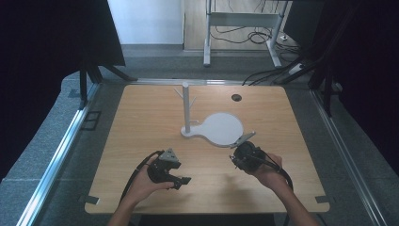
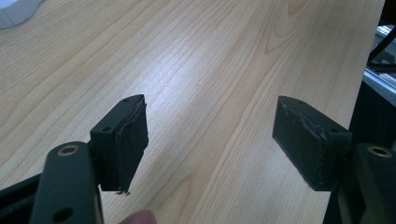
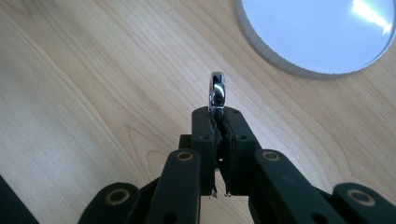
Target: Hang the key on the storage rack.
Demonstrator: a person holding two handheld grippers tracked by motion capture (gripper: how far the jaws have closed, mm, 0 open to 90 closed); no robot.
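A small shiny metal ring (image 3: 217, 91) stands edge-on between the tips of my right gripper (image 3: 218, 116), which is shut on it just above the wooden table (image 3: 93, 70). In the high view that right gripper (image 1: 245, 154) is held near the front edge of the white round dish (image 1: 221, 128). The dish joins a white post with short side pegs (image 1: 186, 106). My left gripper (image 1: 182, 180) hovers at the front left of the table. Its jaws stand wide apart, with bare wood between the fingers (image 2: 123, 140), so the left gripper (image 2: 210, 135) is open.
The dish rim (image 3: 280, 60) lies just ahead and to the right of the ring. A black grommet hole (image 1: 236, 97) sits in the table's far right part. The table's right edge (image 2: 359, 84) runs close beside the left gripper's right jaw. Dark curtains flank the table.
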